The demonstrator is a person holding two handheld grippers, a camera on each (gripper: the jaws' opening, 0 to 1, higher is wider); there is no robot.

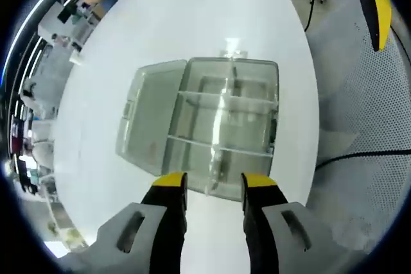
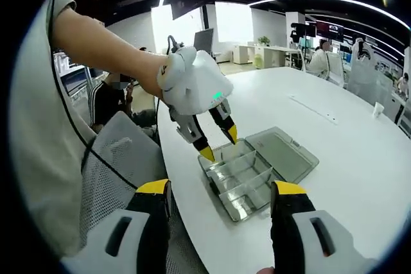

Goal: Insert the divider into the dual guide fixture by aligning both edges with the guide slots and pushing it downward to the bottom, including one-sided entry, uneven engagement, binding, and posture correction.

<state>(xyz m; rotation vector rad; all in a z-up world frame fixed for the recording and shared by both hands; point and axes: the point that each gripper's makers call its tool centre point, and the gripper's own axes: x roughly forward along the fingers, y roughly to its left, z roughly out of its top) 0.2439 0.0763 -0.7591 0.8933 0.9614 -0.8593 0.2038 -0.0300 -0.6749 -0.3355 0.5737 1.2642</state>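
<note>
A clear plastic box point(image 1: 253, 126) stands on the white table point(image 1: 115, 49) with its lid point(image 1: 151, 113) folded open flat beside it. Clear dividers point(image 1: 221, 99) cross the box in its guide slots, and a long clear divider point(image 1: 226, 117) runs lengthwise. My left gripper point(image 1: 215, 183) hovers open over the box's near edge, and I cannot make out anything between its yellow tips. In the right gripper view the left gripper point(image 2: 219, 144) hangs just above the box point(image 2: 247, 181), held by a hand. My right gripper point(image 2: 221, 189) is open and empty, back from the box near the table edge.
A grey mesh chair point(image 2: 109, 165) stands close to the table edge beside the box, with a dark cable point(image 1: 359, 155) across it. A thin strip point(image 2: 311, 108) and a paper cup point(image 2: 379, 108) lie farther off on the table. People sit at desks beyond.
</note>
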